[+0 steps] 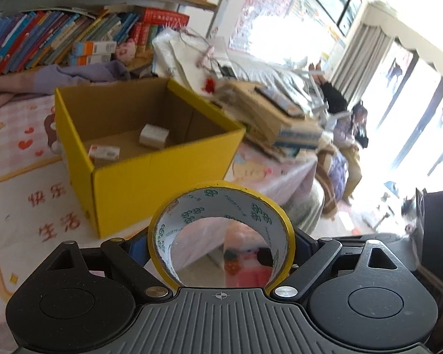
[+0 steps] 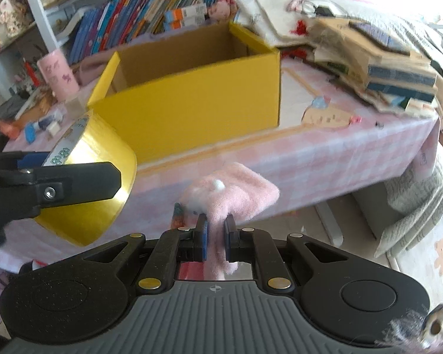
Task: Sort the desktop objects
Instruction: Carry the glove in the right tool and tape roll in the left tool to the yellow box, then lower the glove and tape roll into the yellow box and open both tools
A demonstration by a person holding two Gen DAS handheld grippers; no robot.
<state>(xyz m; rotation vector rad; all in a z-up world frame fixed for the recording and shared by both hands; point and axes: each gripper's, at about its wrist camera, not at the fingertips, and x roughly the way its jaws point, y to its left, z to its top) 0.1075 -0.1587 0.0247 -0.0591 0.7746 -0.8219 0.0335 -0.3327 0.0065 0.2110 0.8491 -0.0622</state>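
Observation:
My left gripper is shut on a yellow tape roll, held in the air in front of the open yellow cardboard box. The box holds a small white box and a red-and-white packet. The tape roll and a left finger also show at the left of the right wrist view. My right gripper is shut on a fluffy pink plush item, held off the table's near edge, in front of the yellow box.
A pink checked tablecloth covers the table. Stacked books and cardboard lie at the right of the box. A bookshelf stands behind. A pink cup and small items sit at the left. A person sits by the window.

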